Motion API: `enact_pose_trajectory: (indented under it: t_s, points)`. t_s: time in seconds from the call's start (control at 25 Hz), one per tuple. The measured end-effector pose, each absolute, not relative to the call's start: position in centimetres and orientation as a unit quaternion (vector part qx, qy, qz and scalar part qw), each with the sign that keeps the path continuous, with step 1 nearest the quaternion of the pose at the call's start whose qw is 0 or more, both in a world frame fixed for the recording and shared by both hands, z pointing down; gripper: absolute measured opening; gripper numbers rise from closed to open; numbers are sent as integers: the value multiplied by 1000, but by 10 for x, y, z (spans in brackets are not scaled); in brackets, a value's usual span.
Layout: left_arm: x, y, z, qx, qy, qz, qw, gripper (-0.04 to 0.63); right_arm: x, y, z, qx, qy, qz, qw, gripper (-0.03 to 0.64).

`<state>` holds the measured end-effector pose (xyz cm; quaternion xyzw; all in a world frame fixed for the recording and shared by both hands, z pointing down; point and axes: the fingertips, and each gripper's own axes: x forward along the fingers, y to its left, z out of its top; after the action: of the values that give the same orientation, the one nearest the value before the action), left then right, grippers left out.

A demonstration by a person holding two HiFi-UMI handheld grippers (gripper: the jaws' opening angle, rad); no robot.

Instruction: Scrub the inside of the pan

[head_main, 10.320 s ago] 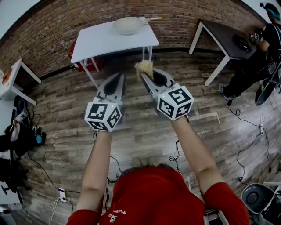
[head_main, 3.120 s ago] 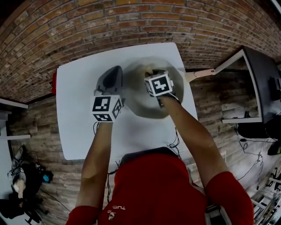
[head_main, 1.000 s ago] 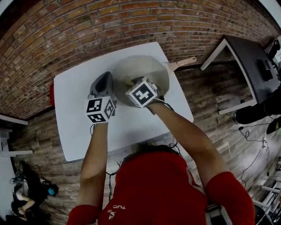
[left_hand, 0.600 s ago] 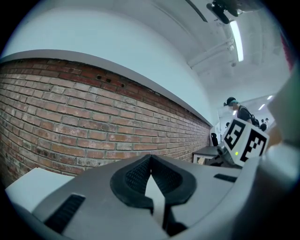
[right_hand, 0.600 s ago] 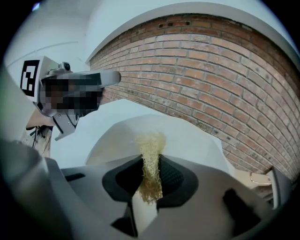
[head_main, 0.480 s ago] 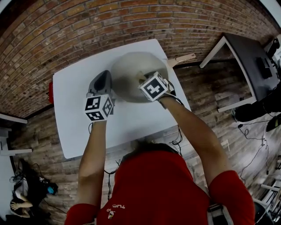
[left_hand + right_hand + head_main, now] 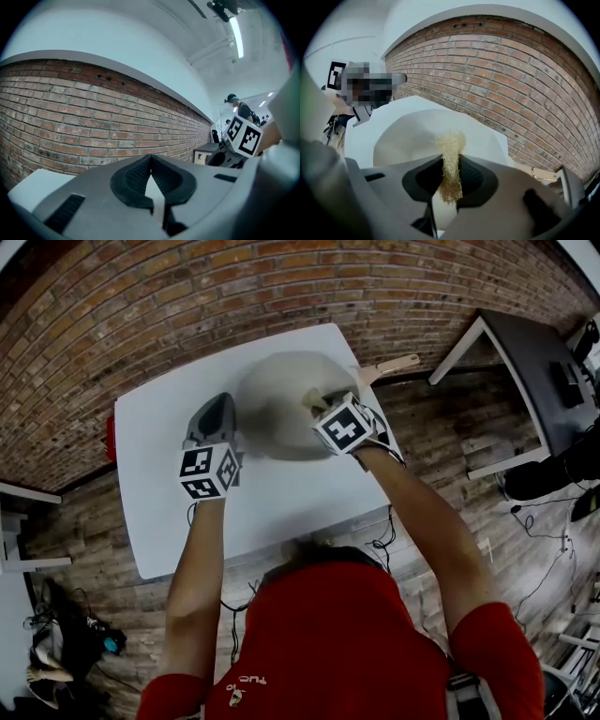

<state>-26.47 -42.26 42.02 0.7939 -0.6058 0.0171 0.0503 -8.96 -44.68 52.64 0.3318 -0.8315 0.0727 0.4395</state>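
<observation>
My right gripper [image 7: 321, 407] has slid right inside the pan [image 7: 272, 404], jaws pinching the scrubber [image 7: 450, 150]. My left gripper [image 7: 150, 174] is clenched on nothing, beside the pan's left rim. The pan sits unheld on the table [image 7: 281, 507], so a hard stroke could shove it off the right edge.

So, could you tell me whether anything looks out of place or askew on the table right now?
Nothing is spilled or damaged. The pan sits close to the far right corner of the table, with its handle jutting past the edge. The right claw grips the scrubber squarely.
</observation>
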Motion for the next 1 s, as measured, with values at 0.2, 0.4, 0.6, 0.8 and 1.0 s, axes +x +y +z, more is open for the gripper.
enact_pose_trajectory:
  t_s: [0.2,0.4,0.6,0.8,1.0]
  points:
    - [-271,-422,417,788,-614,13,50,14,-90,-453,511,339,-845,60,409,87]
    - [-260,-421,395,791,-610,-11,37,14,-107,-450,466,338,-892,70,293,87]
    - [-235,-423,366,807,-590,-29,17,14,-126,-448,402,323,-932,55,158,87]
    - [-207,-418,335,823,-566,-38,-13,14,-134,-442,344,308,-950,27,53,87]
    - [-191,-413,301,829,-555,-45,-47,14,-133,-432,310,297,-955,12,-1,86]
